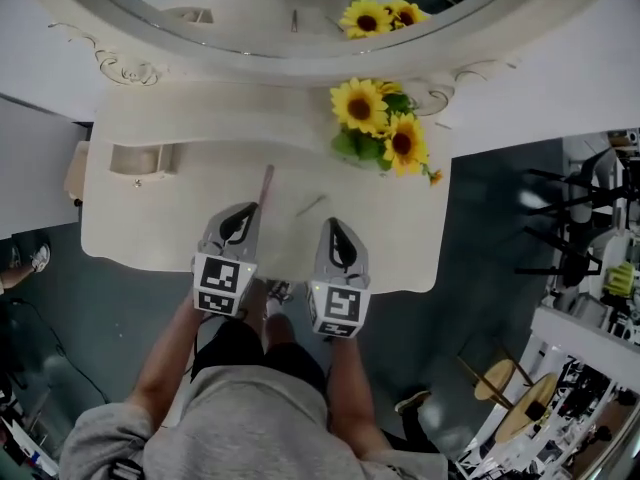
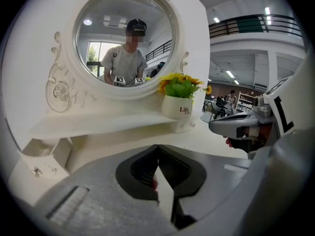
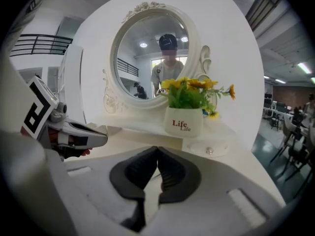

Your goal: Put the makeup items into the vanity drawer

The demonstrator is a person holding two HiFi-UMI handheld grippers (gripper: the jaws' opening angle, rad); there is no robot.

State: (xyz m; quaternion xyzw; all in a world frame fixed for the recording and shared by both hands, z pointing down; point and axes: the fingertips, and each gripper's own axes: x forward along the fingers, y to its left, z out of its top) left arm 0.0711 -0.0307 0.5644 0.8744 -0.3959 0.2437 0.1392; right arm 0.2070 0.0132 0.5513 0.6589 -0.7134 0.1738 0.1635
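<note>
Left gripper (image 1: 242,218): fingers pressed together, empty. Right gripper (image 1: 336,233): fingers likewise together, holding nothing. The pair sat side by side at lower centre, over the near edge of the table (image 1: 180,230). Pink makeup stick (image 1: 267,188) and thin pale stick (image 1: 311,204) lay on the table just above the tips. Small drawer box (image 1: 143,158), left of frame. Sunflower pot (image 1: 385,128), upper right; mirror (image 1: 250,8) at top.
</note>
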